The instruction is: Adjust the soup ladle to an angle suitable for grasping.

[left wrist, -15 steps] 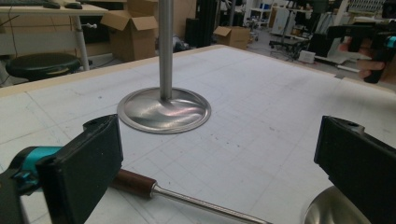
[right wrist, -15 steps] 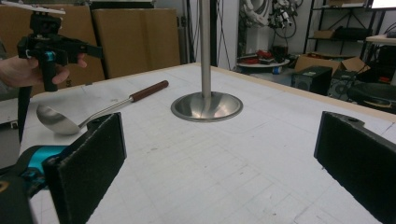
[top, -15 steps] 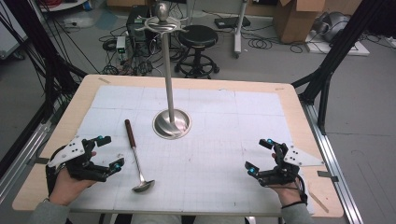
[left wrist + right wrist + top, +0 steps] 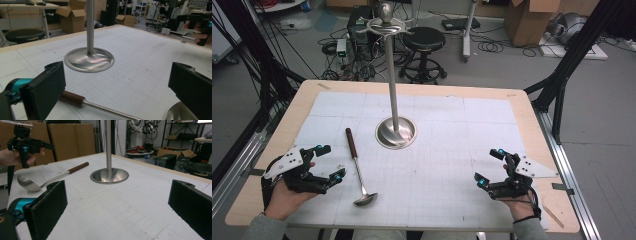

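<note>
My left hand-held gripper [image 4: 324, 162] hangs with jaws wide and empty just beside the ladle [image 4: 357, 170], lined up to take its handle; the ladle lies flat on the table [image 4: 522, 115], near the hanging stand [image 4: 394, 100]; my right hand-held gripper [image 4: 489, 167] waits wide, well apart

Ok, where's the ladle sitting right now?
In the high view the ladle lies flat on the white mat, left of the metal stand, beside the open left gripper, bowl toward the person.

Beside the left gripper [image 4: 326, 163], with its matt black pads, lies a glossy steel ladle [image 4: 357, 169], handle dark polished wood; beyond stands a brushed-metal stand [image 4: 395, 131]
</note>
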A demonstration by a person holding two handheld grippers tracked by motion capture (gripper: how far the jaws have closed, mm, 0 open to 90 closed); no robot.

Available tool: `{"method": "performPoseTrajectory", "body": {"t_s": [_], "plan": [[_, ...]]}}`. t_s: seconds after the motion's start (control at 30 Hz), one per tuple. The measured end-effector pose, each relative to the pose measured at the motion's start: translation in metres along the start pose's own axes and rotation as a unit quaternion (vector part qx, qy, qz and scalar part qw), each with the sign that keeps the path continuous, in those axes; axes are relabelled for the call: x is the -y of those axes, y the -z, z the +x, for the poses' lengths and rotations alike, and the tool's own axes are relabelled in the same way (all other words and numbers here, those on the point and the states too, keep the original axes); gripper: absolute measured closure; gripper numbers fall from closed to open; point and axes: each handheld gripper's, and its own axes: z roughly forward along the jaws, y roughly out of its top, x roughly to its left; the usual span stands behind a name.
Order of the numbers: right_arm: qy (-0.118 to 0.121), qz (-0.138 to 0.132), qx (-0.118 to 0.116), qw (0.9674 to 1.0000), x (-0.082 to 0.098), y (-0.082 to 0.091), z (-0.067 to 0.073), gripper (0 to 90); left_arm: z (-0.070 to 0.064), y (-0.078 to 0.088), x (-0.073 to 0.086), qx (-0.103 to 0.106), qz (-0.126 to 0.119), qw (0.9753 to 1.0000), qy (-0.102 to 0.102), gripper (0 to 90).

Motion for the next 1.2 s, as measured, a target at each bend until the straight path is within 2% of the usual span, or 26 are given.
{"method": "performPoseTrajectory", "body": {"t_s": [0.07, 0.13, 0.23, 0.4, 0.47, 0.57, 0.7, 0.93, 1.07, 1.13, 1.17, 1.2], "plan": [[0.002, 0.001, 0.001, 1.0, 0.0, 0.0, 0.0, 1.2, 0.0, 0.0, -0.001, 0.002, 0.001, 1.0, 0.007, 5.5], [0.002, -0.004, -0.003, 1.0, 0.0, 0.001, 0.0, 1.2, -0.001, 0.001, -0.002, -0.002, 0.004, 1.0, 0.002, 19.2], [0.004, -0.006, -0.001, 1.0, 0.0, 0.002, 0.0, 1.2, -0.003, 0.001, -0.002, 0.007, 0.01, 0.9999, 0.001, 37.2], [0.001, 0.0, -0.001, 1.0, 0.001, 0.001, 0.0, 1.2, -0.007, -0.004, -0.002, 0.002, 0.029, 0.9995, 0.009, 65.6], [0.003, 0.001, 0.0, 1.0, 0.001, 0.001, 0.0, 1.2, -0.01, -0.007, -0.002, -0.008, 0.031, 0.9995, -0.006, 75.4], [0.003, 0.003, 0.001, 1.0, 0.002, 0.002, 0.0, 1.2, -0.012, -0.011, -0.002, -0.028, 0.048, 0.9983, -0.02, 86.0], [0.001, 0.004, 0.002, 1.0, 0.003, 0.003, 0.0, 1.2, -0.012, -0.017, -0.002, -0.028, 0.074, 0.9967, -0.018, 89.7], [0.0, 0.008, 0.0, 1.0, 0.004, 0.002, 0.0, 1.2, -0.012, -0.024, 0.001, -0.015, 0.096, 0.995, -0.024, 89.8], [0.003, 0.011, -0.003, 0.9999, 0.004, 0.002, 0.0, 1.2, -0.013, -0.028, 0.003, -0.015, 0.106, 0.9941, -0.019, 89.8], [0.004, 0.011, -0.004, 0.9999, 0.004, 0.001, 0.0, 1.2, -0.013, -0.032, 0.004, -0.013, 0.117, 0.9929, -0.017, 89.8], [0.003, 0.012, -0.004, 0.9999, 0.004, 0.002, 0.001, 1.2, -0.014, -0.036, 0.006, -0.007, 0.133, 0.991, -0.016, 89.8], [0.003, 0.012, -0.004, 0.9999, 0.004, 0.002, 0.001, 1.2, -0.014, -0.036, 0.006, -0.007, 0.133, 0.991, -0.016, 89.8]]}}
